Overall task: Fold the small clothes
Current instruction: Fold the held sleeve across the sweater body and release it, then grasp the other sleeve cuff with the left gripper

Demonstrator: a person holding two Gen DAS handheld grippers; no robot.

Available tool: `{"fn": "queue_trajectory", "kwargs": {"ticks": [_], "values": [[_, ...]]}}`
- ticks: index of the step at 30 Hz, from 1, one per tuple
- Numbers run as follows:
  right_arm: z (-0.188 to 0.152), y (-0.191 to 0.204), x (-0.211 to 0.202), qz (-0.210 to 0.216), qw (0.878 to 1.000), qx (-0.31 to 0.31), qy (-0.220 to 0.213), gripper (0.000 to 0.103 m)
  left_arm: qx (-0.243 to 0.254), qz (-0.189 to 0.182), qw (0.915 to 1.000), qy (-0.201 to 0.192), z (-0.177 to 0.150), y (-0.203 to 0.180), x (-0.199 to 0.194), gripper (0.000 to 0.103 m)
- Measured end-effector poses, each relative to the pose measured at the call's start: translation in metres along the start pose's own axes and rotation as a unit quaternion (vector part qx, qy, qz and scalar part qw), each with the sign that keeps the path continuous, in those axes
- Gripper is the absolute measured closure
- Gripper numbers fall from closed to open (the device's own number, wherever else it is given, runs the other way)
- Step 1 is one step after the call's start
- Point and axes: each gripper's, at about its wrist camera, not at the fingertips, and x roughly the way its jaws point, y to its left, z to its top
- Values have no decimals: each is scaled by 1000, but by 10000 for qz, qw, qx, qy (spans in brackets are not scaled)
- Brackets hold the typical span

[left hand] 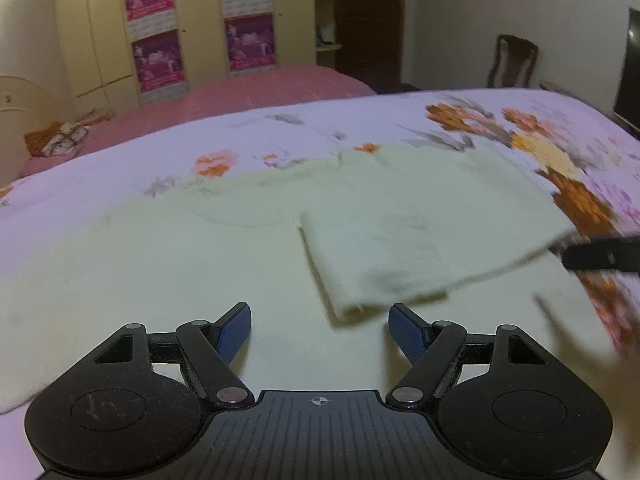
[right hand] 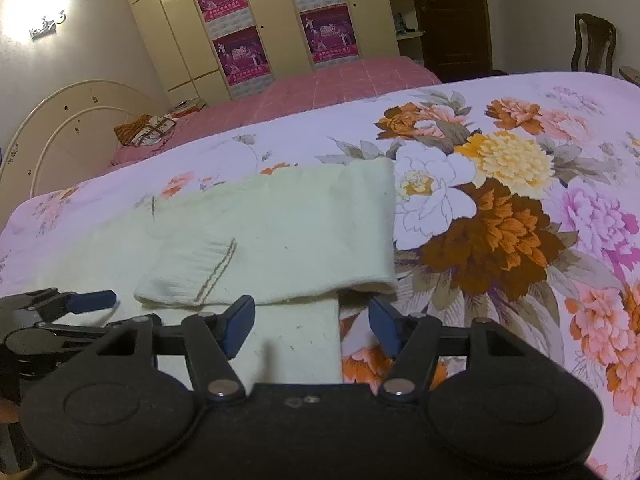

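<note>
Right wrist view: a pale cream knit garment [right hand: 288, 232] lies flat on the floral bedspread [right hand: 520, 208]; one sleeve, with a ribbed, striped cuff [right hand: 192, 276], is folded in across the body.
Garment, left wrist view: the same cream garment [left hand: 200, 248] spreads wide across the frame, the folded sleeve [left hand: 400, 256] lying on top towards the right; this view is blurred.
Right gripper: the right gripper [right hand: 312, 320] hovers just above the near hem, at the garment's right edge; jaws stand partly apart with nothing between the pads, one pad over cream cloth, the other over the bedspread.
Left gripper: the left gripper [left hand: 320, 328] sits low over the near part of the garment, jaws fairly wide and empty; in the right wrist view it shows at the left edge [right hand: 76, 304].
Step in hand: judged from the lie of the cloth, one sleeve fold is done and both grippers are free, between grasps.
Next move: probably the other side or the bottom hem needs folding; that calls for pinching a single clean edge with each gripper, lifting both together and laying the fold evenly so the tucked sleeve is not dragged out.
Surroundings: a pink bed [right hand: 340, 80], a wardrobe with magenta posters [right hand: 240, 52] and a wooden chair [right hand: 592, 44] stand beyond.
</note>
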Motion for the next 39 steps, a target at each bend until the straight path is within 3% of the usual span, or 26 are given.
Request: {"fn": "queue_trajectory", "kwargs": {"ticks": [3, 6, 9, 10, 12, 13, 15, 20, 25, 27, 28, 35, 37, 39], "values": [[0, 2, 1, 28, 10000, 42, -9, 41, 53, 39, 9999, -128, 3, 2, 7, 46], [0, 3, 1, 28, 10000, 41, -36, 41, -116, 343, 9987, -372, 2, 9, 8, 47], [0, 1, 1, -5, 10000, 82, -22, 41, -1309, 504, 9900, -175, 3, 45, 11, 47], [-1, 0, 1, -17, 10000, 95, -18, 41, -1457, 526, 9879, -107, 2, 53, 10, 47], [-1, -2, 1, -21, 9999, 138, -20, 40, -1281, 541, 9902, -113, -3, 54, 2, 46], [-1, -3, 1, -23, 9999, 145, -19, 40, -1219, 345, 9919, -70, -5, 52, -2, 46], [-2, -3, 2, -30, 9999, 129, -2, 40, -1208, 85, 9926, 67, -8, 47, -4, 31], [-1, 1, 7, 8, 10000, 93, 26, 40, -1811, -119, 9834, 31, -8, 52, 5, 30], [-1, 4, 5, -61, 10000, -3, -29, 40, -2378, -93, 9712, -154, -9, 58, 16, 62], [-2, 2, 6, -148, 9999, 0, -27, 40, -2638, -29, 9642, -252, -7, 65, 23, 89], [-2, 2, 7, -214, 9998, 3, -20, 40, -2744, 0, 9612, -297, -6, 69, 26, 95], [-3, 2, 26, -570, 9979, -261, 146, 37, -2954, 192, 9505, -939, 1, 85, 1, 99], [-4, 5, 33, -546, 9977, -350, 180, 48, -3032, 291, 9457, -1133, 3, 93, -9, 99], [-3, 8, 38, -573, 9975, -399, 114, 50, -3032, 450, 9440, -1221, -1, 105, -22, 99]]}}
